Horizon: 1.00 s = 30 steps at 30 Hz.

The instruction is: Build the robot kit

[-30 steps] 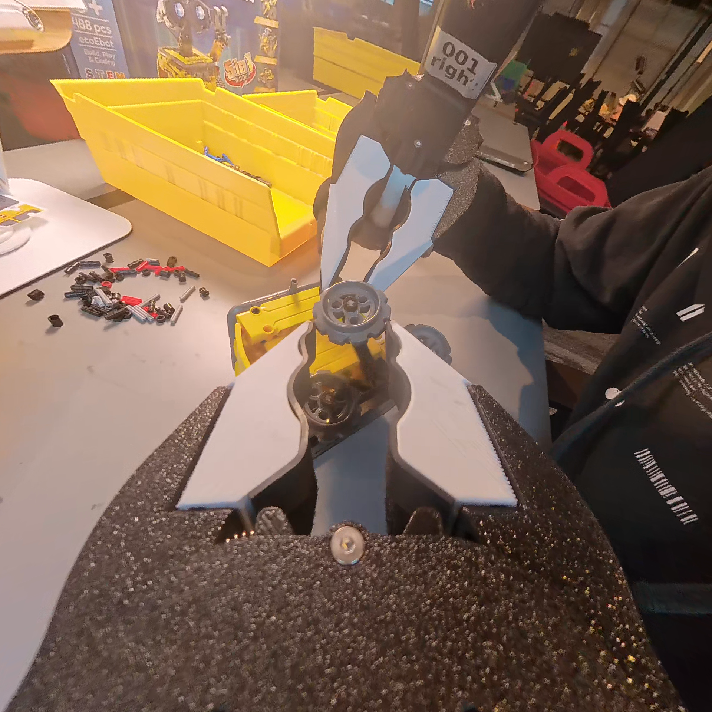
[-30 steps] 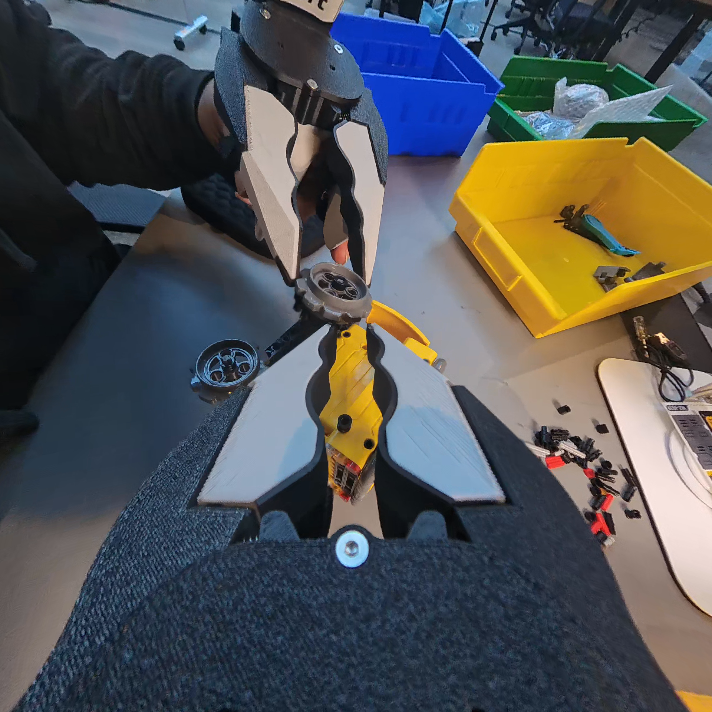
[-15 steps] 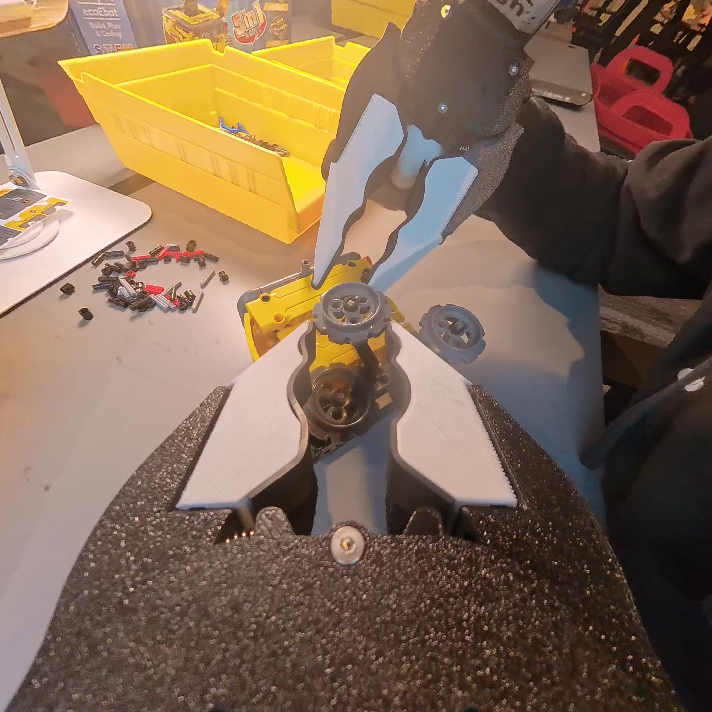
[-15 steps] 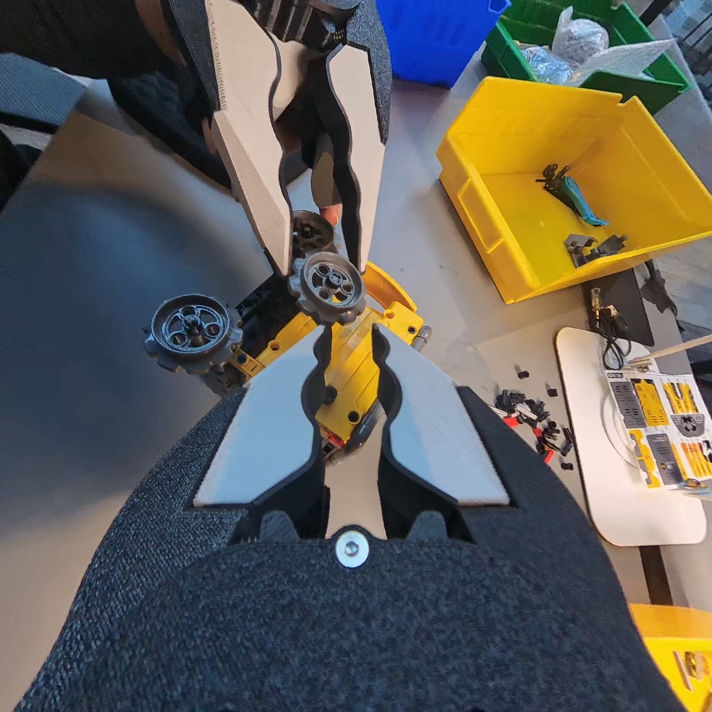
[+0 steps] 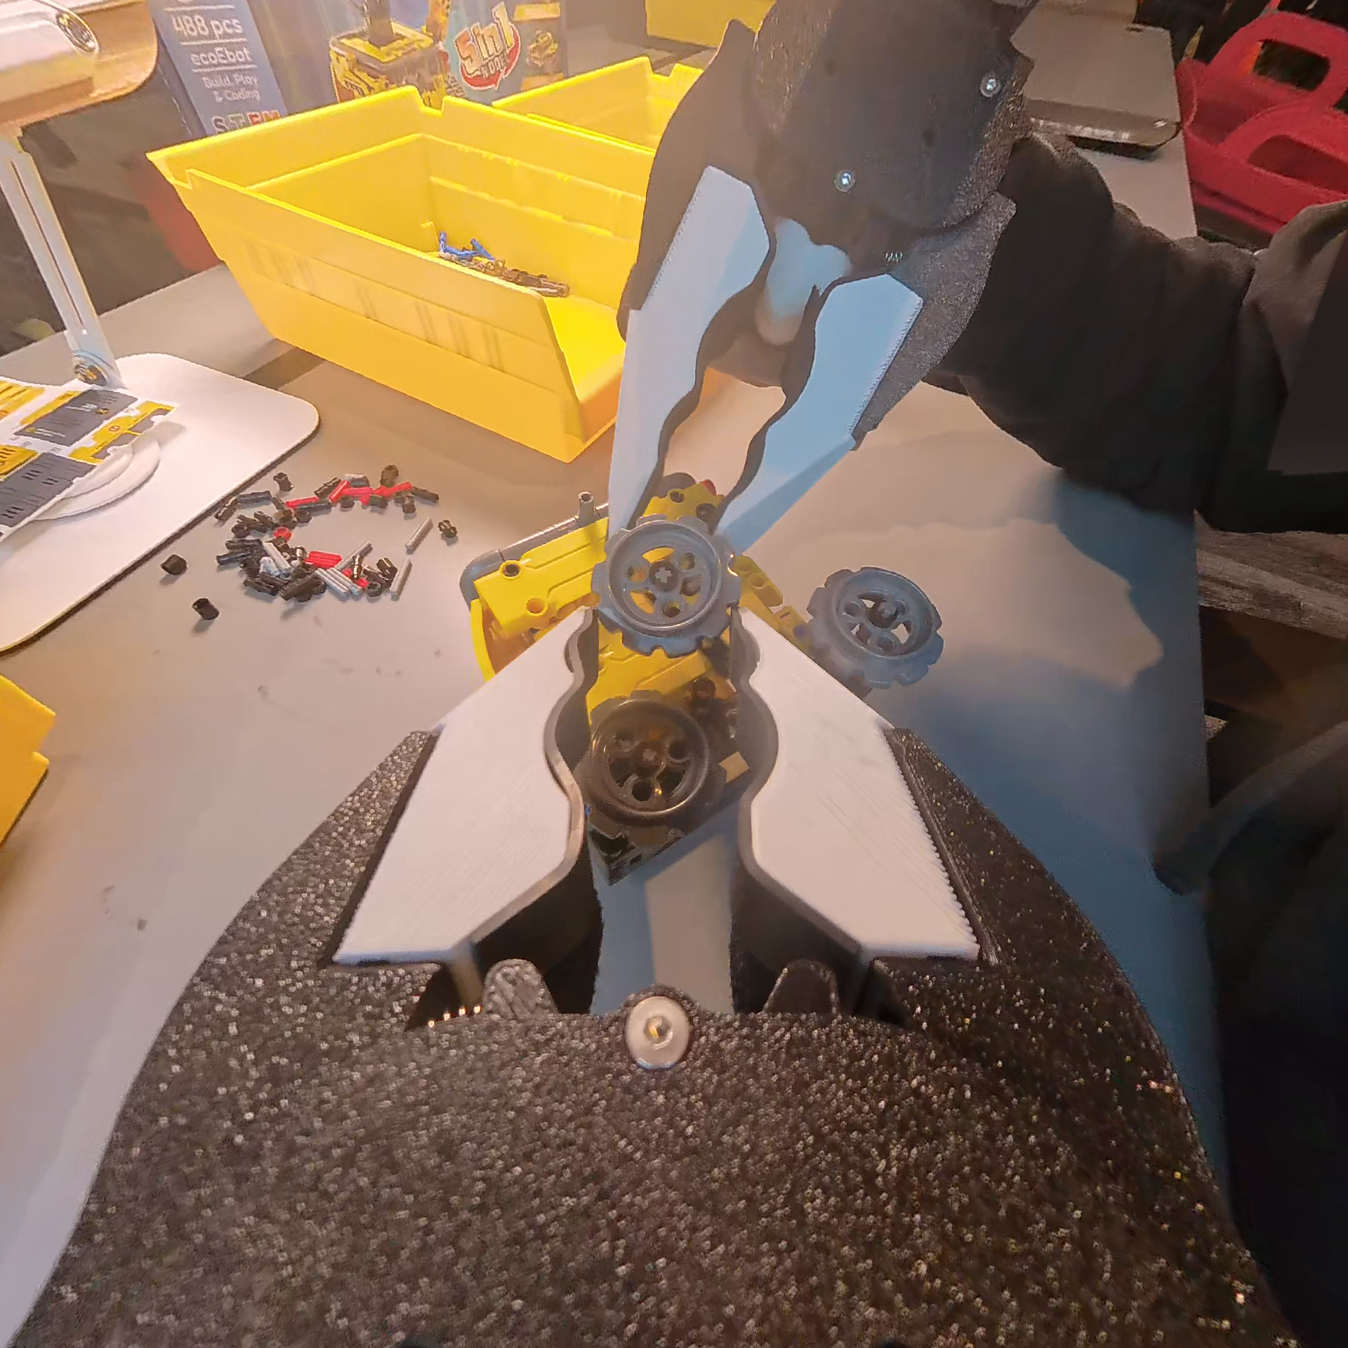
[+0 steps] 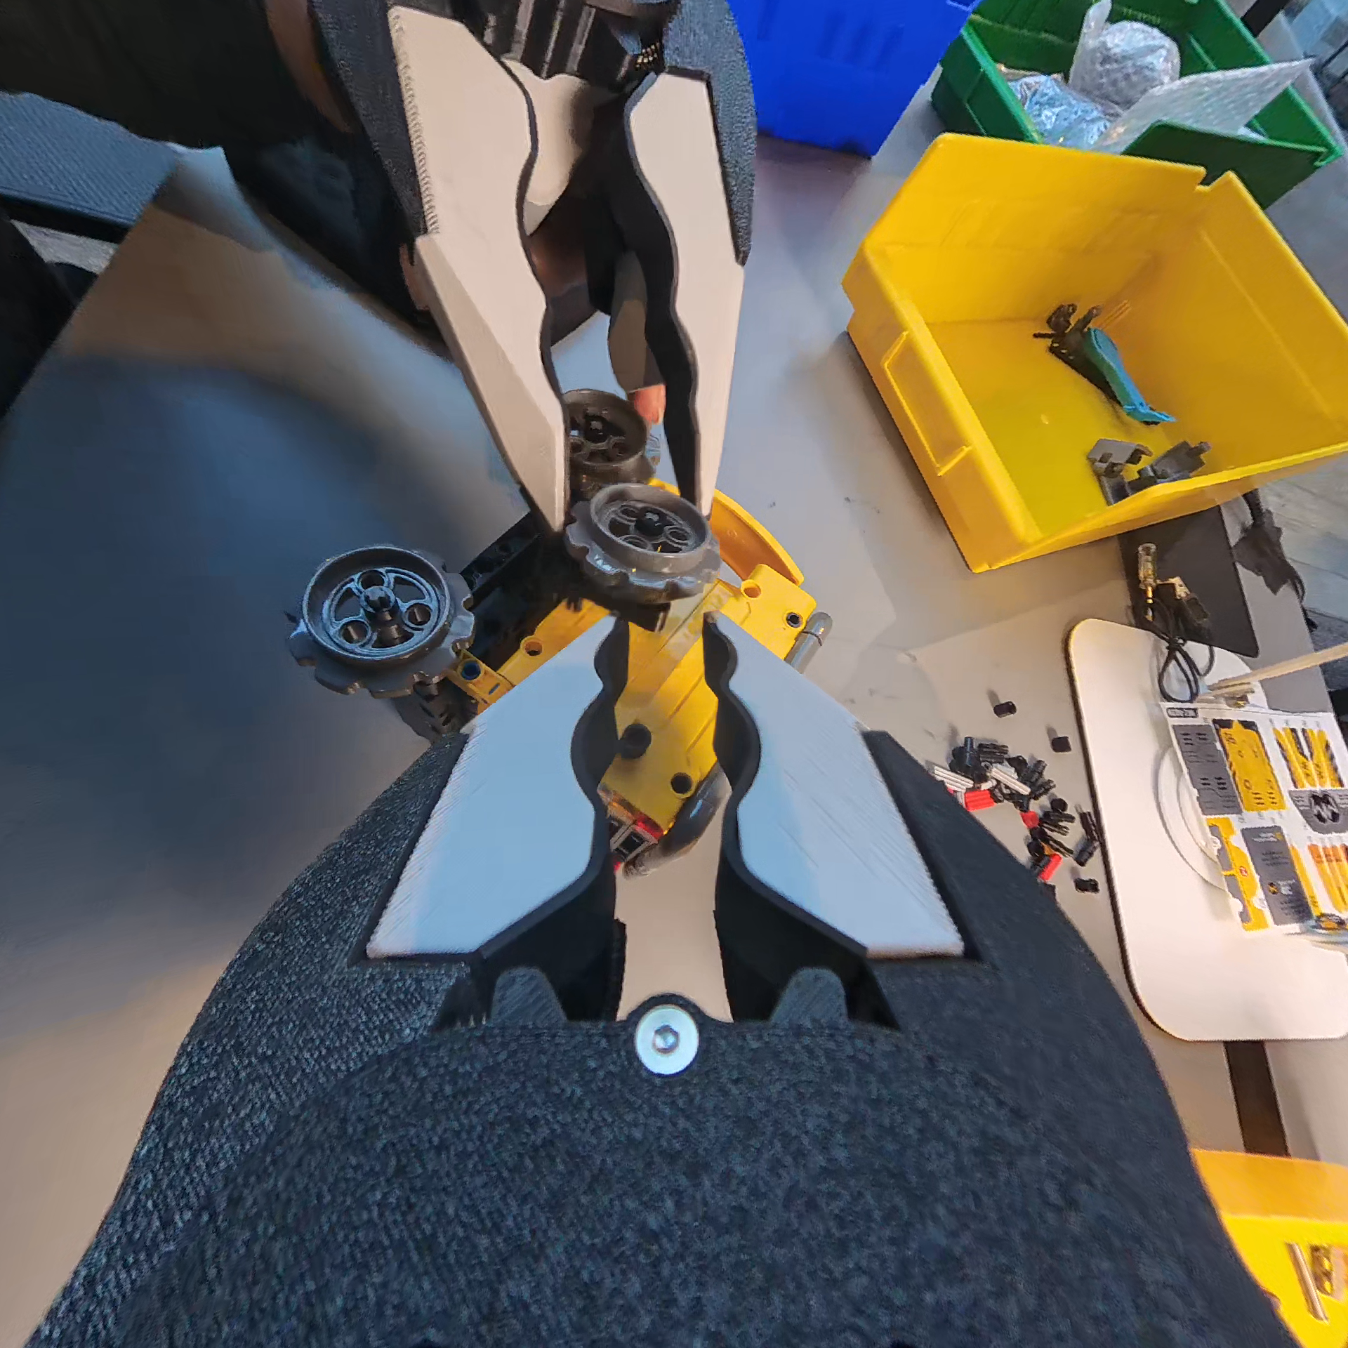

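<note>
A yellow brick-built vehicle [image 5: 532,583] rests on the grey table with several dark toothed wheels. My left gripper [image 5: 660,624] is shut on the grey top wheel [image 5: 660,583], its tips at the wheel's two sides; in the right wrist view it comes down from above [image 6: 631,514] onto that wheel [image 6: 642,540]. My right gripper [image 6: 665,627] is shut on the yellow body [image 6: 656,700] just below the wheel; it also shows in the left wrist view [image 5: 667,525]. A black wheel [image 5: 645,762] lies between my left fingers. Another wheel [image 6: 376,620] sticks out sideways.
Yellow bins [image 5: 408,306] stand behind the model, one [image 6: 919,408] holding a few parts. A pile of small black, red and grey pins [image 5: 321,540] lies beside a white board with a printed sheet [image 6: 1167,912]. Blue [image 6: 839,73] and green [image 6: 977,95] bins sit farther off. A sleeve [image 5: 1130,328] is at right.
Both grippers have tilted and drawn closer over the model while keeping their grips. The side wheels have come into fuller view.
</note>
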Tool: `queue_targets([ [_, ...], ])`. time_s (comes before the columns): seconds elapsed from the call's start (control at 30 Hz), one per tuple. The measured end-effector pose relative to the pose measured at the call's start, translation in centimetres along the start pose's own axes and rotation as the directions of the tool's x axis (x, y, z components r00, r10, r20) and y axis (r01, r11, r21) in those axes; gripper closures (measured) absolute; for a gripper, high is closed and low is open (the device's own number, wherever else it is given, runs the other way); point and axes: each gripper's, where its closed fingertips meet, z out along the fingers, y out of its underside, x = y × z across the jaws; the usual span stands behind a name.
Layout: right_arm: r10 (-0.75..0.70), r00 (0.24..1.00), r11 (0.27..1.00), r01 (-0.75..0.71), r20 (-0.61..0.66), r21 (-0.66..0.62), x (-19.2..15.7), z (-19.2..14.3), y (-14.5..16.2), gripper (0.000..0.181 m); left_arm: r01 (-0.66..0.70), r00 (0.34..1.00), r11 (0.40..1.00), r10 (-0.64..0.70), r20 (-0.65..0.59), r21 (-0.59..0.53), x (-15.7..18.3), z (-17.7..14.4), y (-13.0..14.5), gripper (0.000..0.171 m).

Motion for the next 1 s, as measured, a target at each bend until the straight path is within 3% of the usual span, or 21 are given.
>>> queue_targets([
  [0.3, -0.029, 0.999, 1.0, 0.029, 0.027, 0.003, -0.8, 0.2, -0.3, 0.157, -0.027, 0.999, 0.999, 0.026, -0.042, -0.031, 0.4, -0.1, 0.1, 0.138],
  [0.6, -0.06, 0.995, 0.998, 0.058, 0.079, 0.029, -1.3, 0.2, -0.7, 0.161, 0.029, 0.996, 0.999, -0.033, -0.087, -0.044, 0.9, -0.4, 0.0, 0.138],
  [1.0, -0.106, 0.993, 0.993, 0.108, 0.055, -0.037, -0.7, 1.0, 0.2, 0.164, -0.055, 0.998, 0.993, 0.052, -0.032, -0.101, 0.1, -0.1, 0.7, 0.138],
])
